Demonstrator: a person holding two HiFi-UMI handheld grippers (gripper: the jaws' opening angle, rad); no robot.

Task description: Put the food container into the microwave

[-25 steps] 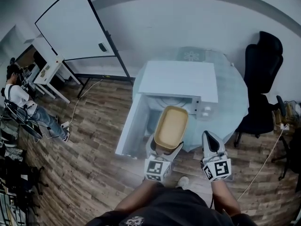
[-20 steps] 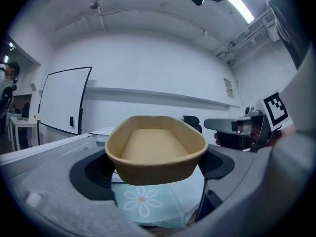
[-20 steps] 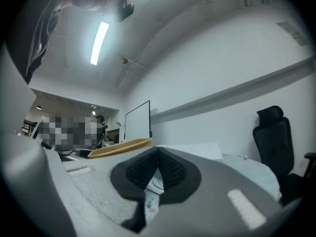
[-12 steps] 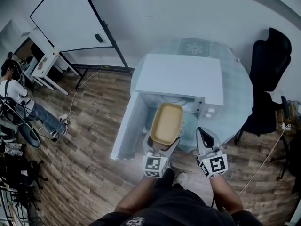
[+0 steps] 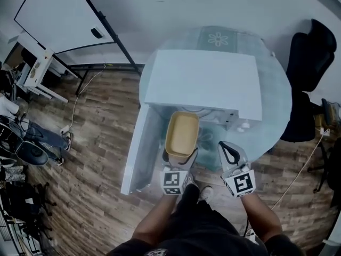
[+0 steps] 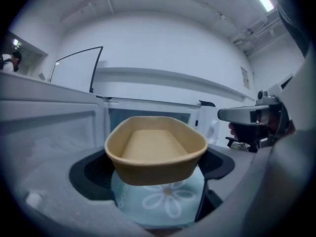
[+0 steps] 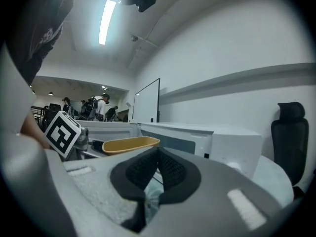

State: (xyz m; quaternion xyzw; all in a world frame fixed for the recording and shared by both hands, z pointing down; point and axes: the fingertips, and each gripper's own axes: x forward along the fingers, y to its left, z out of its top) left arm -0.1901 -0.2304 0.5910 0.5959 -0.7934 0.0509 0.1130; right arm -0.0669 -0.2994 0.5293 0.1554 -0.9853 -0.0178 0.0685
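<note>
An empty tan oval food container (image 5: 181, 134) is held level in front of the open white microwave (image 5: 205, 84). Its far end reaches the mouth of the cavity (image 6: 148, 113). My left gripper (image 5: 179, 158) is shut on the container's near end. In the left gripper view the container (image 6: 155, 144) hangs above the flower-patterned tabletop, between the dark pads (image 6: 91, 172). My right gripper (image 5: 230, 154) is to the right of the container, shut with nothing in it; its pads (image 7: 170, 167) meet. The right gripper view shows the container (image 7: 131, 143) side-on, to the left.
The microwave door (image 5: 137, 151) swings out to the left, next to my left gripper. The microwave stands on a round glass table (image 5: 274, 105). A black office chair (image 5: 309, 52) is at the right and a whiteboard (image 5: 58, 15) at the far left. People sit at the left edge.
My left gripper has carried the container forward, up to the microwave's opening. The right gripper has moved along beside it, still shut. The head camera now looks more directly down on the microwave.
</note>
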